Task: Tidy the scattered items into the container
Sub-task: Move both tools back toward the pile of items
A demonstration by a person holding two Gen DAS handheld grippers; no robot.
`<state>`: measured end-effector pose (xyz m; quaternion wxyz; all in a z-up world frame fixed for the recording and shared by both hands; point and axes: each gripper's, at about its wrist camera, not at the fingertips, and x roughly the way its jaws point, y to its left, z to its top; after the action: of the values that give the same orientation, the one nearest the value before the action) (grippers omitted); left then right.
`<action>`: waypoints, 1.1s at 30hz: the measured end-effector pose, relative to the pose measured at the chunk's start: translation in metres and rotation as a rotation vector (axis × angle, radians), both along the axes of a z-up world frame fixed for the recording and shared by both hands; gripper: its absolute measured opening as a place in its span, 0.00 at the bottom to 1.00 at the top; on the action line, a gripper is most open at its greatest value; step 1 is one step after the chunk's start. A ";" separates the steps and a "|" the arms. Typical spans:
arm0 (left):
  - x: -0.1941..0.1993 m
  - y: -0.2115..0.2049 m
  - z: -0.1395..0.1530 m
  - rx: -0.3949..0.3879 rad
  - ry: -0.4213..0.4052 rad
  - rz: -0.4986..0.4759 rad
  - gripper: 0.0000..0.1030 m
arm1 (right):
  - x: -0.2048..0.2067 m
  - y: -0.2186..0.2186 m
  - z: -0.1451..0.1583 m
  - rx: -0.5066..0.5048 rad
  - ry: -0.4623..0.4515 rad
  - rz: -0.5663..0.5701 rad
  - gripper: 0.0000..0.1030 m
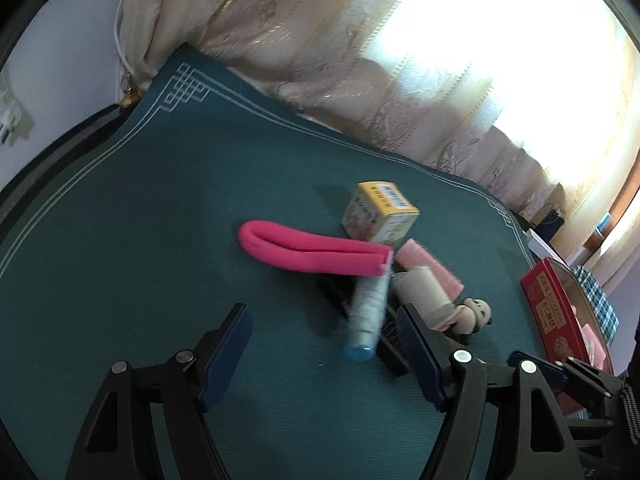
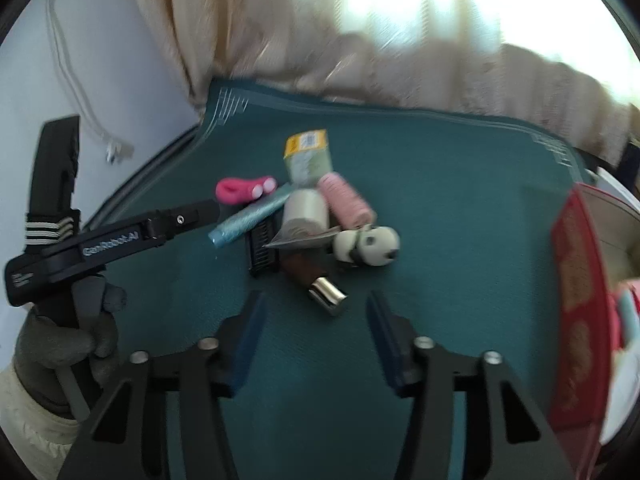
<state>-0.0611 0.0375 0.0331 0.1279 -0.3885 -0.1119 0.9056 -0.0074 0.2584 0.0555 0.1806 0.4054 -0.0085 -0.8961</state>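
A heap of small items lies on the green mat [image 1: 140,208]: a folded pink foam curler [image 1: 312,252], a yellow box [image 1: 380,212], a pink roller [image 1: 432,268], a beige roller [image 1: 420,292], a glittery blue tube [image 1: 366,316], a black comb [image 1: 390,344] and a panda toy [image 1: 476,312]. My left gripper [image 1: 324,344] hovers open just before the tube's cap, its pads touching nothing. My right gripper [image 2: 316,320] is open, with a brown and gold tube [image 2: 320,284] just ahead of its tips. The red container [image 2: 576,312] stands at the right.
Curtains [image 1: 320,40] hang along the mat's far edge, and a white wall with a cord [image 2: 68,72] is at the left. A gloved hand [image 2: 60,344] holds the left tool in the right wrist view. Pink and pale things [image 2: 624,320] lie inside the red container.
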 end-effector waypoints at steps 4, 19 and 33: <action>-0.004 -0.005 -0.008 -0.002 -0.008 0.012 0.74 | -0.016 -0.019 -0.009 0.055 -0.013 0.026 0.45; -0.016 -0.007 -0.015 0.033 -0.042 0.015 0.76 | -0.029 -0.020 -0.022 0.064 -0.032 -0.012 0.21; -0.058 0.013 -0.004 0.130 -0.136 0.061 0.76 | -0.031 -0.015 -0.024 0.002 -0.057 -0.017 0.21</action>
<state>-0.1195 0.0501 0.0290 0.1175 -0.4363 -0.1906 0.8715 -0.0384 0.2430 0.0312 0.1724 0.4309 -0.0161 -0.8856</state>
